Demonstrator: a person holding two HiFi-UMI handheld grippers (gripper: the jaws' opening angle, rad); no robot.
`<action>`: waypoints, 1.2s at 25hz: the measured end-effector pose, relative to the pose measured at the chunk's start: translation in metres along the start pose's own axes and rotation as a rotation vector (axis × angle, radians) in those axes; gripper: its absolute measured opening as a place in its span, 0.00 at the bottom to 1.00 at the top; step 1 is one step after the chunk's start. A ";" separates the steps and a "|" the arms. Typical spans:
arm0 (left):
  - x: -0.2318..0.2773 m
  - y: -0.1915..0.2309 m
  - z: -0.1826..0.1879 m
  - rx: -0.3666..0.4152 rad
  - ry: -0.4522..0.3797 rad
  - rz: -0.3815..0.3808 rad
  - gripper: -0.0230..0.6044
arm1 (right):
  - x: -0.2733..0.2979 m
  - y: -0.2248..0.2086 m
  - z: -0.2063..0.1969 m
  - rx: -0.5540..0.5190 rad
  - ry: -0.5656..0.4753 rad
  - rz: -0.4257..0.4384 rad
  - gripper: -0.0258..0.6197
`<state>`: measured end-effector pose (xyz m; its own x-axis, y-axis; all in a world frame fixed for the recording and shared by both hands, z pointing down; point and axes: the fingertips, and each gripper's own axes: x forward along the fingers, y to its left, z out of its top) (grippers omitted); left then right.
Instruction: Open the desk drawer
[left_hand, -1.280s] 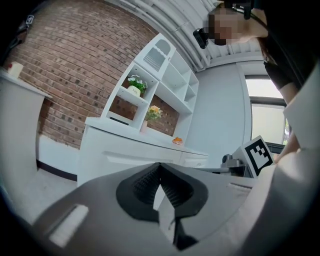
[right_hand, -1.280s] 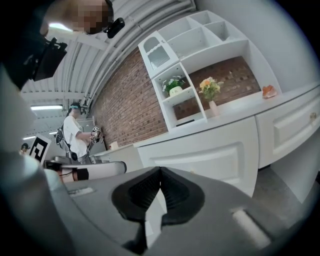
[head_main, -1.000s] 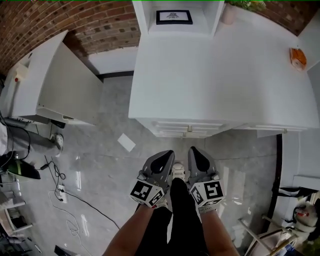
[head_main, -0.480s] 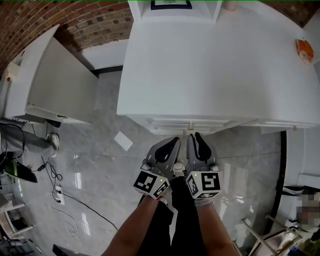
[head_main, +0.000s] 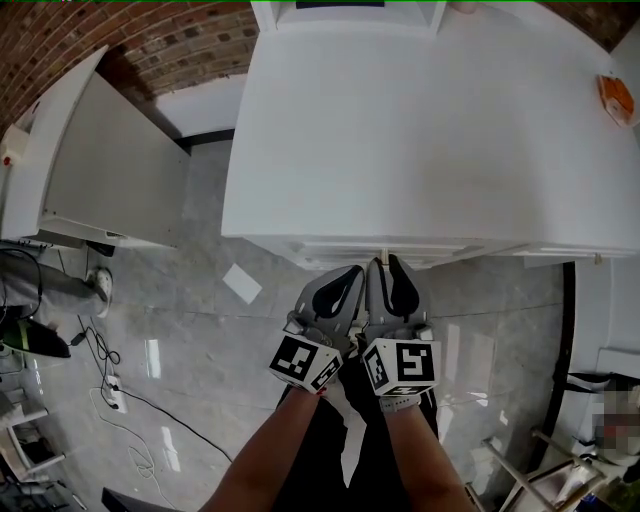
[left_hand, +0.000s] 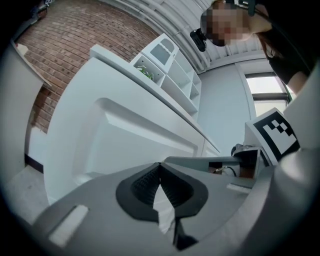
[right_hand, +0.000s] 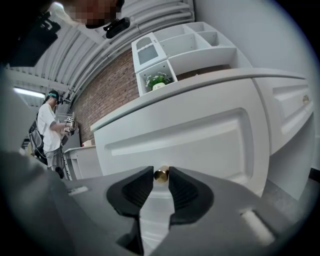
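One left gripper (left_hand: 159, 170), one right gripper (right_hand: 160, 173), one white desk (head_main: 420, 130), one brass knob (right_hand: 161, 175).

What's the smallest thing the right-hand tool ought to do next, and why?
Probably a slow, straight pull back toward the person. The right gripper seems pinched on the brass knob only by its very tips. The drawer front looks flush shut, so a gentle pull should avoid slipping off.

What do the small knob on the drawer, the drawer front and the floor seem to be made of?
The drawer knob: probably polished brass or brass-plated metal; it is golden and shiny. The drawer front: likely painted wood or board, white satin; even colour, moulded panel, no grain visible. The floor: seemingly polished marble-look tile; grey veining, light reflections.
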<state>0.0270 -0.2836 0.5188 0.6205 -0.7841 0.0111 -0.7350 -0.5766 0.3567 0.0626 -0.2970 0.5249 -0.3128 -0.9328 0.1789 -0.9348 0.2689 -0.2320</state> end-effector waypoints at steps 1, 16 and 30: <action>0.001 0.000 0.000 -0.001 0.000 -0.004 0.04 | 0.001 -0.001 0.000 0.011 -0.004 -0.012 0.18; 0.012 0.004 0.007 0.010 0.008 -0.052 0.02 | 0.002 -0.003 0.003 0.087 -0.045 -0.025 0.16; 0.004 -0.006 0.004 0.056 0.072 -0.023 0.02 | -0.011 0.001 0.001 0.121 0.005 0.021 0.15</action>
<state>0.0329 -0.2837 0.5133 0.6537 -0.7534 0.0716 -0.7335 -0.6075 0.3049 0.0656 -0.2865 0.5221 -0.3333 -0.9259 0.1778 -0.9010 0.2573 -0.3492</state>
